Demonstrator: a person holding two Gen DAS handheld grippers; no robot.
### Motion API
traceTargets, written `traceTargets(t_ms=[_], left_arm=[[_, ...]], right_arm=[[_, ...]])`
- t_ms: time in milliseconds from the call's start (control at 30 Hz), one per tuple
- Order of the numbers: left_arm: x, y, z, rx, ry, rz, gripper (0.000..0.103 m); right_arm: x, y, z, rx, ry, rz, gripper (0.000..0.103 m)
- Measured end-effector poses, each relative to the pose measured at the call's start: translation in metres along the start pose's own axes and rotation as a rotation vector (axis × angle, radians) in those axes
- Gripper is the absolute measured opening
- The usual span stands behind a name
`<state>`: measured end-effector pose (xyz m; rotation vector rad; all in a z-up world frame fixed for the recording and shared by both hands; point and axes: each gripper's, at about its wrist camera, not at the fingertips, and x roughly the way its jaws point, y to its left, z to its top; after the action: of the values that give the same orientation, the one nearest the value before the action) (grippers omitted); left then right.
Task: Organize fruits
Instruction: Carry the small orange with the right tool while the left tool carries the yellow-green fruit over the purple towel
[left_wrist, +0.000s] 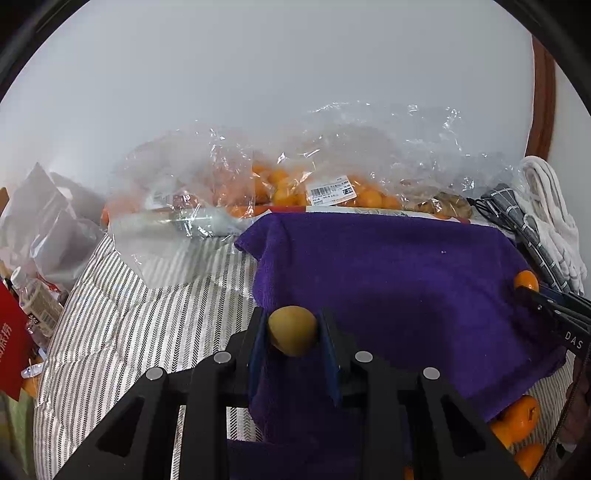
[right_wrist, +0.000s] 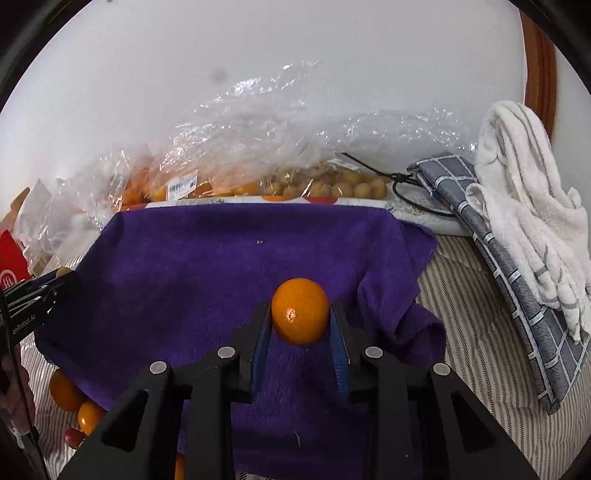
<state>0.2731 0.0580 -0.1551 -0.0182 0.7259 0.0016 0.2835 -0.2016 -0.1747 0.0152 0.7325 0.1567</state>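
The main risk is rolling. Both fruits are round and smooth, and the purple towel (right_wrist: 221, 266) below them is rumpled, with a raised fold at its right edge; let go on a slope, either one could run off toward the loose oranges (left_wrist: 517, 417) lying at the towel's near edge on the striped bed cover (left_wrist: 110, 332). A tighter squeeze could also bruise the softer yellow fruit, and releasing from above the cloth would let it bounce. I judge both are about to be set down on the towel, though whether either already touches it cannot be told.

The left gripper (left_wrist: 293, 334) has its fingers closed on a small yellow fruit (left_wrist: 293, 334), blue pads pressing both sides, over the towel's left part. The right gripper (right_wrist: 300, 314) is likewise clamped on an orange (right_wrist: 300, 311), held over the towel's middle – the narrow gap is filled entirely by the fruit. Beyond the towel's far edge, clear plastic bags (right_wrist: 240, 140) hold more oranges and yellowish fruit.
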Motion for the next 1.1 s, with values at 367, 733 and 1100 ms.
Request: traceTargets(t_ms=[367, 733, 1100], left_arm=[[-0.004, -0.006, -0.001, 0.01, 0.005, -0.066, 0.027], [0.003, -0.008, -0.003, 0.029, 0.029, -0.048, 0.027], [0.003, -0.01, -0.004, 0.036, 0.039, -0.049, 0.027]], right_arm=[[0.008, 0.002, -0.004, -0.01, 0.03, -0.003, 0.031], [0.015, 0.005, -0.006, -0.019, 0.056, 0.001, 0.031], [0.016, 0.007, -0.005, -0.03, 0.061, -0.007, 0.031]])
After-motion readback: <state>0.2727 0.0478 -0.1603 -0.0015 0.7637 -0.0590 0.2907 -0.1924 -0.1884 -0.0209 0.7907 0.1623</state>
